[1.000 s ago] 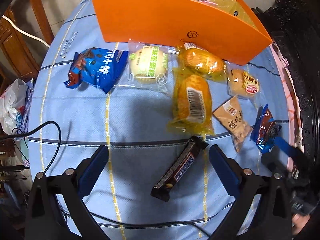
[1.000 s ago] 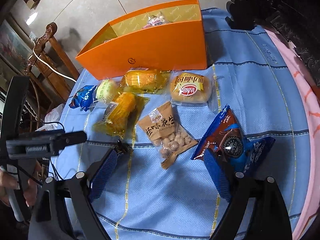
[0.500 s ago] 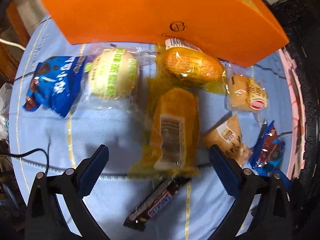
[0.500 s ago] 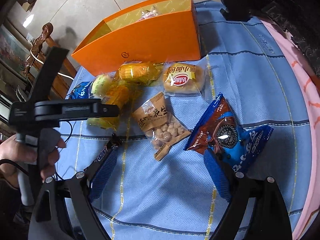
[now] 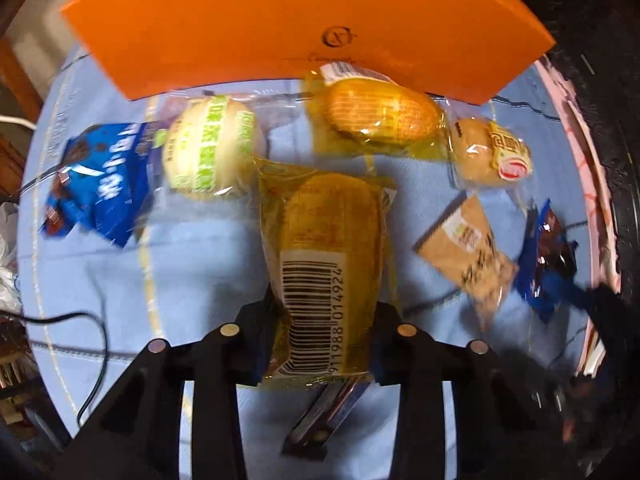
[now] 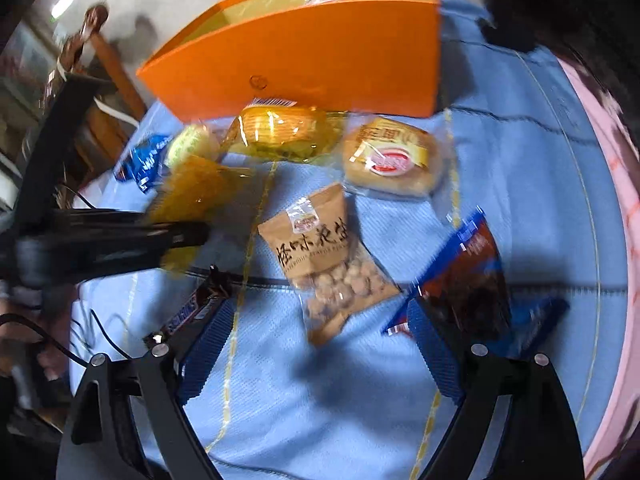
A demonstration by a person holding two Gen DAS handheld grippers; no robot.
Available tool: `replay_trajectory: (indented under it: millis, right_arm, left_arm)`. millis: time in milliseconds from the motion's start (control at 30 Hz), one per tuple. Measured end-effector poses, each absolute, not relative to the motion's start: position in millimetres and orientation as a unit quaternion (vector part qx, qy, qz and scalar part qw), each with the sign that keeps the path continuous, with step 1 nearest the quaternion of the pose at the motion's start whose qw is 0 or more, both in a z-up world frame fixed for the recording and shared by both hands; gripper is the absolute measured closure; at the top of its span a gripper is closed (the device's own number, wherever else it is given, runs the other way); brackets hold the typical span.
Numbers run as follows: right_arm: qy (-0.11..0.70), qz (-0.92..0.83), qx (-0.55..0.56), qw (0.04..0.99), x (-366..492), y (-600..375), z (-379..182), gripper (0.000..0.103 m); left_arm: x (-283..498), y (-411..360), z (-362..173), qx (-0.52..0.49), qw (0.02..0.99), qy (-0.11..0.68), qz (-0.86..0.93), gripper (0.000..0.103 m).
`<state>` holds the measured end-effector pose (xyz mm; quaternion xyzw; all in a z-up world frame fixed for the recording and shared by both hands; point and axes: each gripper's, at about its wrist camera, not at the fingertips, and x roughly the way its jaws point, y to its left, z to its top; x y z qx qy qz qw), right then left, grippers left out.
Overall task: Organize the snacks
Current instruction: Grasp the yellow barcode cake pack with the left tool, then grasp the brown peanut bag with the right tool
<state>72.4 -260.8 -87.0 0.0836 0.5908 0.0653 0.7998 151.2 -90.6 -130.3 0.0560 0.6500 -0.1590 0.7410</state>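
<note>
**Left gripper closes on the yellow cake pack**

Your left gripper point(image 5: 326, 320) points steeply down at the table, and its jaws have just been closing. The yellow cake pack point(image 5: 328, 264), with the barcode facing up, is now between the 2 fingers, and they pinch its lower half. Under this pack, the chocolate bar point(image 5: 320, 412) lies on the blue tablecloth point(image 5: 200, 264).

Your right gripper point(image 6: 320, 340) hangs over the cloth with its fingers spread wide and nothing between them. The peanut bag point(image 6: 328, 256) lies just ahead of it. The dark blue cookie pack point(image 6: 472, 276) is near the right finger, partly behind it.

The orange box point(image 5: 280, 20) stands at the far side of the cloth. In front of it you see a second yellow cake pack point(image 5: 380, 114), a round bun with a green label point(image 5: 210, 148), a blue snack pack point(image 5: 96, 188) and a small bun with a red logo point(image 5: 490, 152).
</note>
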Motion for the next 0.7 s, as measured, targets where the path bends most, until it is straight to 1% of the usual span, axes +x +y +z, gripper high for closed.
replay_trajectory:
  millis: [67, 133, 267, 367, 400, 433, 533, 700]
  right_arm:
    - [0.602, 0.074, 0.051, 0.793, 83, -252, -95, 0.019]
    - [0.613, 0.075, 0.027, 0.786, 93, -246, -102, 0.036]
    - [0.633, 0.068, 0.016, 0.771, 109, -244, -119, 0.037]
    - [0.632, 0.064, 0.005, 0.772, 110, -239, -122, 0.037]
    - [0.631, 0.061, 0.004, 0.773, 108, -238, -121, 0.048]
    - [0.629, 0.061, 0.007, 0.775, 107, -239, -118, 0.055]
    - [0.622, 0.072, 0.042, 0.779, 101, -245, -109, 0.061]
    - [0.599, 0.08, 0.068, 0.794, 81, -251, -83, 0.061]
  left_arm:
    - [145, -77, -127, 0.038, 0.742, 0.651, -0.158, 0.068]
    - [143, -65, -126, 0.028, 0.745, 0.65, -0.15, 0.068]
    - [140, -45, -125, 0.001, 0.747, 0.65, -0.141, 0.068]
    - [139, -34, -124, -0.011, 0.75, 0.648, -0.134, 0.068]
    - [138, -31, -124, -0.013, 0.75, 0.648, -0.133, 0.068]
    - [135, -31, -120, -0.014, 0.751, 0.647, -0.131, 0.068]
    - [126, -44, -116, -0.015, 0.753, 0.644, -0.129, 0.068]
    - [120, -38, -91, -0.013, 0.758, 0.638, -0.135, 0.068]
